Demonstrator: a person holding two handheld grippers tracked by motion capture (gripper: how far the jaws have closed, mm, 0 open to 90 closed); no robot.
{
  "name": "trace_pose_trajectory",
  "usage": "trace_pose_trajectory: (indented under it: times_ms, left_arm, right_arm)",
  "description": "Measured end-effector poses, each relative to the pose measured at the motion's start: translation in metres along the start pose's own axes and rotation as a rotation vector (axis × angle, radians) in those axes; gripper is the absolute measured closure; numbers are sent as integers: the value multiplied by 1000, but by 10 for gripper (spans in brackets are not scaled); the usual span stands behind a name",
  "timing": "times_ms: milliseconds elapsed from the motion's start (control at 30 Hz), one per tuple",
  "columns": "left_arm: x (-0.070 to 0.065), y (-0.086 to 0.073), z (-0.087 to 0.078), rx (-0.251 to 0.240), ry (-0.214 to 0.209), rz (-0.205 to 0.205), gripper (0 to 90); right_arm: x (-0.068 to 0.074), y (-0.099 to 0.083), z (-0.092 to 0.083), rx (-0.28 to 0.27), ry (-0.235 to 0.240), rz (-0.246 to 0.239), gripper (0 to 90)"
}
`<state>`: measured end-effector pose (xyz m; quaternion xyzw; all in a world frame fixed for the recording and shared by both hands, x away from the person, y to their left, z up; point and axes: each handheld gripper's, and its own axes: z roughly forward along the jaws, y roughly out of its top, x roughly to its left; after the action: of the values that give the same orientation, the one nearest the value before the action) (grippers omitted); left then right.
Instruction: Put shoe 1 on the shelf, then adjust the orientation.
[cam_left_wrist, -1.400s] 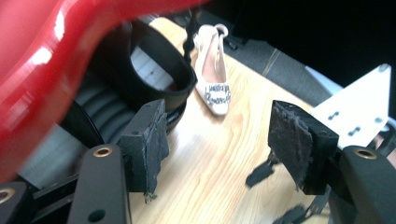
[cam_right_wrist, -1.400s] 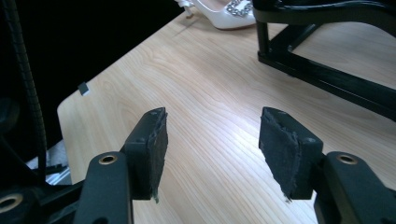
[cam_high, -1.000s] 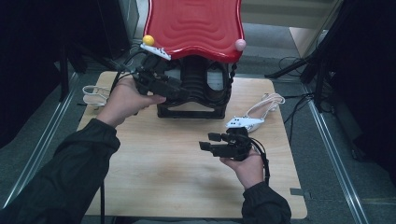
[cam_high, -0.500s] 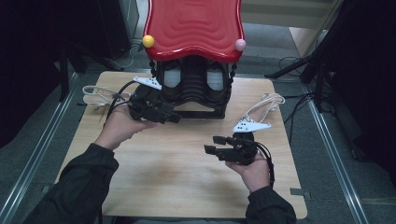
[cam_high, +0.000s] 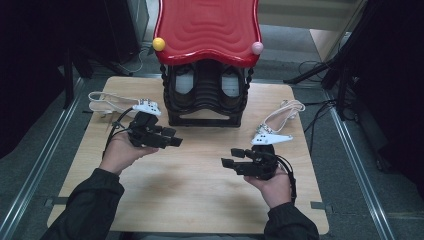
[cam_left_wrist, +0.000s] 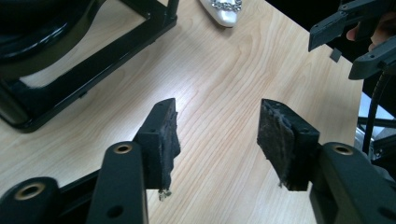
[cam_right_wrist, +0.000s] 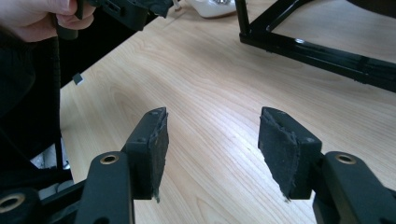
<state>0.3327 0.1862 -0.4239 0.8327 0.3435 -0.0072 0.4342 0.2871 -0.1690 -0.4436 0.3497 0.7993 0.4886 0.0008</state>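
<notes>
A black shoe rack (cam_high: 205, 100) with a red wavy top (cam_high: 207, 30) stands at the back of the wooden table (cam_high: 190, 190). One white strappy shoe (cam_high: 146, 106) lies to the left of the rack and another white shoe (cam_high: 270, 136) to its right. My left gripper (cam_high: 176, 139) hovers just in front of the left shoe, apart from it. Its jaws have just been closing and remain open, with only bare wood between them (cam_left_wrist: 217, 121). My right gripper (cam_high: 230, 156) is open and empty (cam_right_wrist: 215, 126) near the right shoe, pointing left.
The rack's black base bar (cam_left_wrist: 70, 79) lies close to the left gripper and also crosses the right gripper view (cam_right_wrist: 327, 51). A yellow ball (cam_high: 158, 44) and a pink ball (cam_high: 257, 48) sit at the red top's corners. Metal rails and cables flank the table.
My left hand has come down from the rack's upper left corner toward the table. The left white shoe came down with it and now lies free. The right hand has barely moved.
</notes>
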Motion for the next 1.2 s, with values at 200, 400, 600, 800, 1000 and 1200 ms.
trace_pose_trajectory:
  times_ms: [200, 400, 600, 800, 1000, 1200]
  left_arm:
    - [11, -19, -6, -4, 39, -2, 694]
    - [25, -30, -16, -33, 35, -35, 801]
    - [36, -37, -28, -49, 54, -95, 880]
    - [50, -44, -39, -51, 78, -112, 900]
    - [66, -48, -43, -56, 98, -137, 900]
    - [84, -49, -37, -50, 125, -131, 900]
  right_arm:
    - [-5, 0, 3, 4, -5, 4, 441]
    - [-9, 2, 4, 5, -2, 11, 438]
    - [-11, 3, 4, 9, -1, 7, 438]
    - [-12, 2, 8, 22, -1, 5, 437]
    - [-10, 1, 11, 38, -1, -2, 437]
    - [-11, 0, 11, 43, -6, -3, 437]
